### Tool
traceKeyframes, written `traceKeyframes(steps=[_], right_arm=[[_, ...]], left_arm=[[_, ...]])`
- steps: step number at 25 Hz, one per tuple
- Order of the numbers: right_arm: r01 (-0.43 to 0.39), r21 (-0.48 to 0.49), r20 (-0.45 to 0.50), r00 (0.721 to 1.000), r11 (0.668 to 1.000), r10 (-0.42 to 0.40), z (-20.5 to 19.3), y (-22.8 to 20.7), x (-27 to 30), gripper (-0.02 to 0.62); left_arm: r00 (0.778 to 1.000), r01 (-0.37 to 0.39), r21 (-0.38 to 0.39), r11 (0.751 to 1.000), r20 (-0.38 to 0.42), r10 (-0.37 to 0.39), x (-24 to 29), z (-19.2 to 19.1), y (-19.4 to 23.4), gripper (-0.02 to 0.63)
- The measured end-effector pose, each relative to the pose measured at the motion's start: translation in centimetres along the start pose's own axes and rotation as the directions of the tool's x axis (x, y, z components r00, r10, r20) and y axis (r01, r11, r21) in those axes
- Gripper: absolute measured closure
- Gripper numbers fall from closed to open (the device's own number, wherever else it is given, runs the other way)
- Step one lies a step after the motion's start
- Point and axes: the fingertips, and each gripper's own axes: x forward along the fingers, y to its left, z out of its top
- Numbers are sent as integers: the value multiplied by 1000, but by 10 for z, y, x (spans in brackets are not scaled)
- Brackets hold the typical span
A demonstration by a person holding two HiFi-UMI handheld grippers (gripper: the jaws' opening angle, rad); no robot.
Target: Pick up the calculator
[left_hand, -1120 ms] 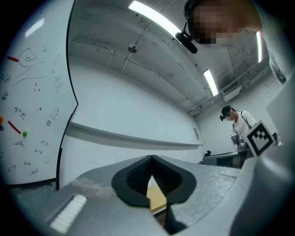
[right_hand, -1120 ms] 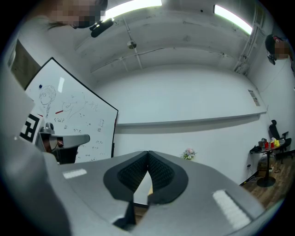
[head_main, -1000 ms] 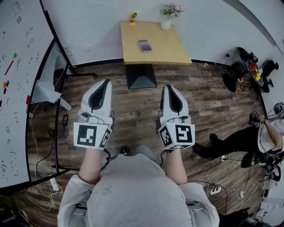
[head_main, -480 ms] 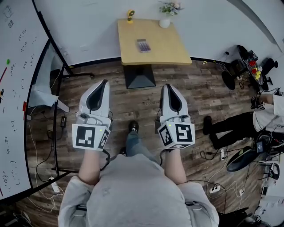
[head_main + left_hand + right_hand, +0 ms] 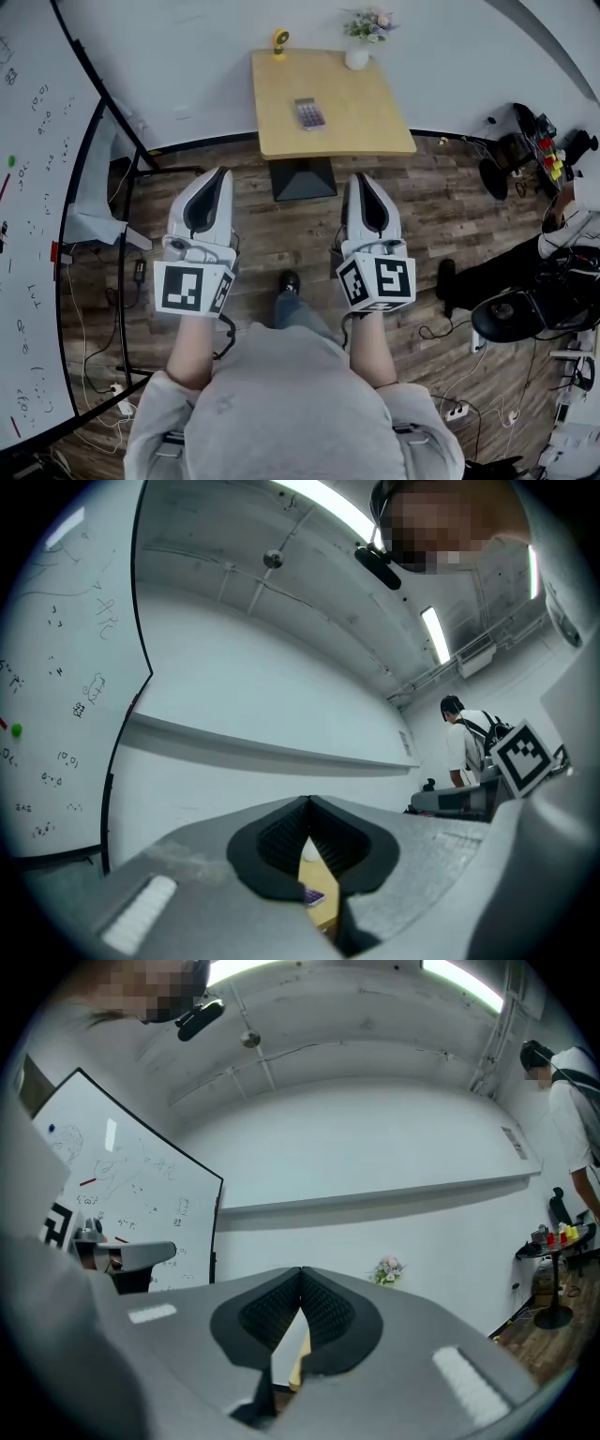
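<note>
The calculator (image 5: 309, 113), grey with purple keys, lies flat near the middle of a small wooden table (image 5: 375, 122) far ahead against the white wall. My left gripper (image 5: 223, 172) and right gripper (image 5: 361, 178) are held side by side over the wood floor, well short of the table, both pointing at it. Each has its tips together with nothing between them. In the left gripper view, the left gripper (image 5: 309, 801) frames a sliver of the calculator (image 5: 314, 895) through the slot below its tips. In the right gripper view, the right gripper (image 5: 301, 1269) shows only a strip of table edge.
A white vase of flowers (image 5: 357, 54) and a small yellow object (image 5: 279, 38) stand at the table's back edge. A whiteboard on a black stand (image 5: 37, 187) lines the left side. Another person (image 5: 562, 244), stools and cables crowd the right. The table's dark base (image 5: 302, 178) sits ahead on the floor.
The table and calculator have drawn nearer and sit lower in the head view as the person walks forward. Both grippers keep their places, still shut. A shoe shows below.
</note>
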Motion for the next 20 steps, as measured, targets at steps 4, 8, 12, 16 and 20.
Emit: traceKeyframes(steps=[4, 8, 12, 16, 20], right_arm=[[-3, -3, 9, 1000, 1000, 3, 1, -14, 32, 592], [1, -8, 11, 1000, 1000, -1, 1, -33, 60, 592], [-6, -24, 13, 1000, 1000, 6, 2, -47, 86, 592], [-18, -29, 21, 1000, 999, 19, 2, -58, 110, 592], [-34, -37, 22, 999, 999, 35, 1, -68, 134, 592]], left_arm=[[1000, -10, 4, 1000, 8, 10, 32, -3, 15, 601], [1000, -19, 7, 1000, 3, 19, 60, -9, 27, 601], [999, -35, 13, 999, 3, 35, 83, -13, 37, 601], [998, -61, 27, 998, 1, 61, 103, -15, 47, 601], [997, -80, 28, 996, 5, 80, 122, -19, 54, 601]])
